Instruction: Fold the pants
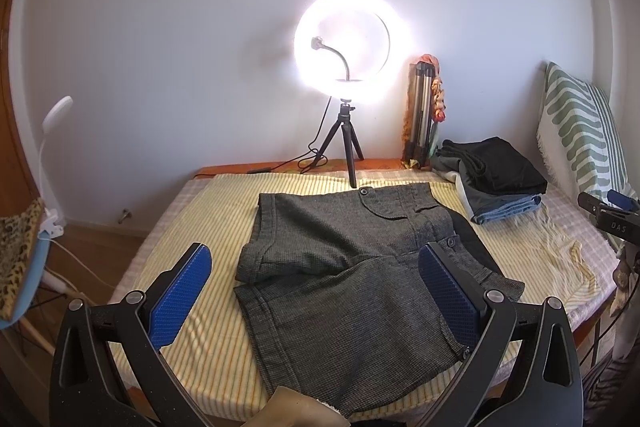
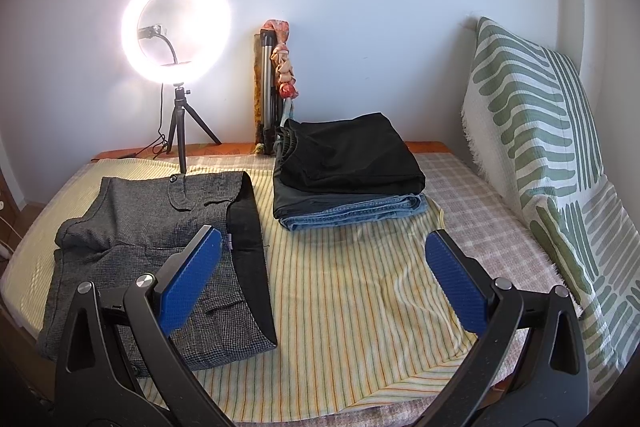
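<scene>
Grey tweed shorts (image 1: 352, 267) lie flat on the striped yellow cloth (image 1: 200, 227) of the bed, waistband with a black lining toward the right, two legs toward the left. They also show in the right wrist view (image 2: 152, 247). My left gripper (image 1: 316, 287) is open and empty, held above the near part of the shorts. My right gripper (image 2: 324, 275) is open and empty, over bare striped cloth (image 2: 340, 287) just right of the shorts' waistband. Part of the right gripper shows at the right edge of the left wrist view (image 1: 608, 215).
A stack of folded clothes, black on top of blue denim (image 2: 348, 171), sits at the back right. A lit ring light on a small tripod (image 2: 176, 27) stands behind the shorts. A folded tripod (image 2: 268, 87) leans on the wall. A green-patterned cushion (image 2: 540, 147) stands right.
</scene>
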The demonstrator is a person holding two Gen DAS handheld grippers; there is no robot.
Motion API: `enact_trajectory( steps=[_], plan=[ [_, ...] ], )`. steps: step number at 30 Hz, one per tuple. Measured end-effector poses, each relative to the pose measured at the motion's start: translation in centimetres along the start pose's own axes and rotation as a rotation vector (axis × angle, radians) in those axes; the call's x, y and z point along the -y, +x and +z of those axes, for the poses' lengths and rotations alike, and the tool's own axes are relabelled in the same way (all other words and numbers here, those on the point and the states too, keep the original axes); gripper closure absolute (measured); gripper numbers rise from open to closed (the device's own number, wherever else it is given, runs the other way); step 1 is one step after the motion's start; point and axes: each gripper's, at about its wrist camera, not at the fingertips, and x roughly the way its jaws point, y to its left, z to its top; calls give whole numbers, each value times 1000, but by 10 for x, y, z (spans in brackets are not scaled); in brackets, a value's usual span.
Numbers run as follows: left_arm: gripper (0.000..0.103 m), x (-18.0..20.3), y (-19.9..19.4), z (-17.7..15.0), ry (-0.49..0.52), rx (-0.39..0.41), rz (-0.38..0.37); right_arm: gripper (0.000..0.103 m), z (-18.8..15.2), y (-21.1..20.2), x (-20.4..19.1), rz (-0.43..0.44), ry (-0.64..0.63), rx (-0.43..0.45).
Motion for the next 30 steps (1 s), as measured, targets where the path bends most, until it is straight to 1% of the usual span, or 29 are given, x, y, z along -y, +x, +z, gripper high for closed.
enact_trajectory(
  steps=[21,26,30],
  plan=[
    [0,-1,3,-2,7,-5,-4,0,-1,2,-2,8,-3,-5],
    [1,-2,8,-5,31,-13,-20,0,-4,5,-3,26,-16,-4],
    [1,-5,16,-9,32,-48,-47,0,-7,8,-6,73,-30,-21]
  ],
)
